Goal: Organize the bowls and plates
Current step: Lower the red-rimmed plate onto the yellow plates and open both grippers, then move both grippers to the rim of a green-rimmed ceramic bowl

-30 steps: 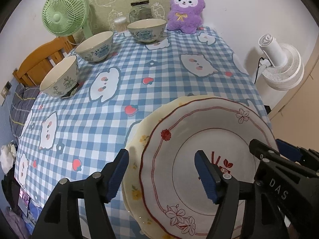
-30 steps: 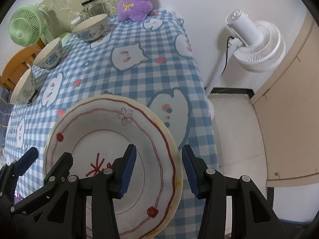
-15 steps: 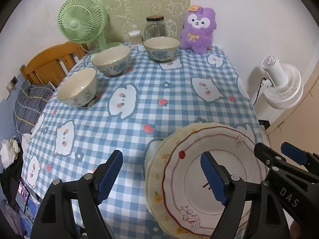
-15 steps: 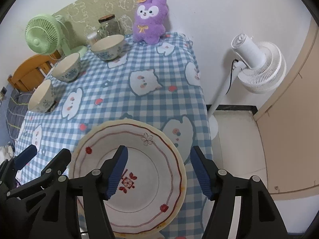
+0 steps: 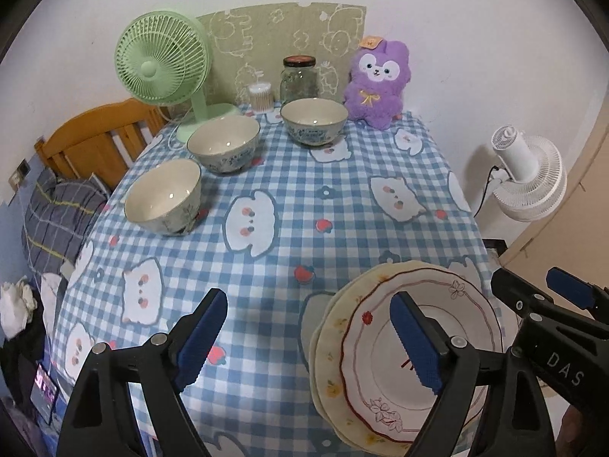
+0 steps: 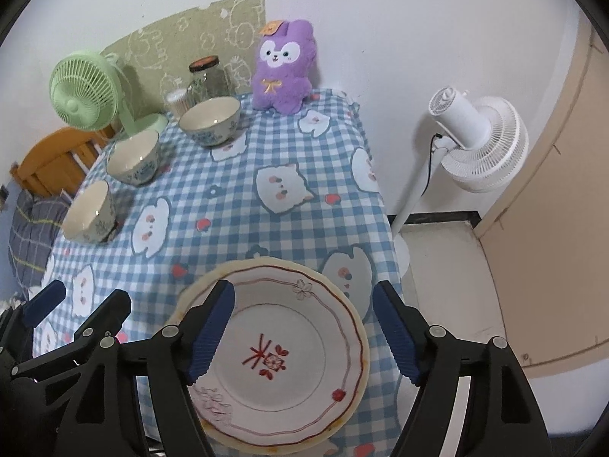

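A white plate with a red rim (image 5: 377, 373) (image 6: 304, 342) lies on a cream plate (image 5: 327, 346) (image 6: 266, 261) at the table's near right corner. Three cream bowls with blue patterns (image 5: 163, 198) (image 5: 224, 144) (image 5: 314, 120) stand in a row along the far left. My left gripper (image 5: 308, 297) hovers over the tablecloth just left of the plates, its jaws opening with nothing between them. My right gripper (image 6: 303, 287) hangs above the plates, jaws opening, pads clear of the rim. Each gripper also shows in the other's view, the right gripper (image 5: 529, 282) and the left gripper (image 6: 89, 293).
A green desk fan (image 5: 163, 68), a glass jar (image 5: 298, 80), a swab pot (image 5: 260, 95) and a purple plush (image 5: 378, 80) line the table's far edge. A white floor fan (image 5: 529, 179) stands right of the table. A wooden bed frame (image 5: 95, 137) is at the left.
Both grippers have risen and drawn back from the plates while their jaws spread wider. The right gripper's fingers no longer straddle the plate rim. The plates stay on the table.
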{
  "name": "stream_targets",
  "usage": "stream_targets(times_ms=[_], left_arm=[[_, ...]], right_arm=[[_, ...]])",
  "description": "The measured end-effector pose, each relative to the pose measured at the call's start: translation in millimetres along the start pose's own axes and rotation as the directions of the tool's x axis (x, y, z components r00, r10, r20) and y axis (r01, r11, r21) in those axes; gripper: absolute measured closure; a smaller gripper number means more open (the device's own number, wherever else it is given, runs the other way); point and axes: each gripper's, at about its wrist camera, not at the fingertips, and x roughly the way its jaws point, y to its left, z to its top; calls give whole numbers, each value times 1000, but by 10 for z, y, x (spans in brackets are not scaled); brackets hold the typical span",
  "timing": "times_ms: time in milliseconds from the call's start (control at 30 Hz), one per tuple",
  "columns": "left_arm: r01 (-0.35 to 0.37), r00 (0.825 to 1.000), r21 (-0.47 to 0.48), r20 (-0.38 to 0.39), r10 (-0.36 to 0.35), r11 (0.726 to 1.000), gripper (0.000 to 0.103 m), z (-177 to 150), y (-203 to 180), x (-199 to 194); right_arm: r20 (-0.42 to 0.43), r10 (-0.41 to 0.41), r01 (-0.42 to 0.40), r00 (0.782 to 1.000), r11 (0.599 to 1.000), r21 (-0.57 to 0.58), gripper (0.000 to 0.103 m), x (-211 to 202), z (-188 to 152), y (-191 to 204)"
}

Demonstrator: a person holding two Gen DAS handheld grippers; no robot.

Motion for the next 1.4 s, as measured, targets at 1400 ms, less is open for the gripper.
stream_targets(times_ms=[1400], left_arm=[[71,996,65,48,-75,995,16,744,1396,-152]], right_arm=[[116,-19,9,993,997,83,25,-381,463,1490]])
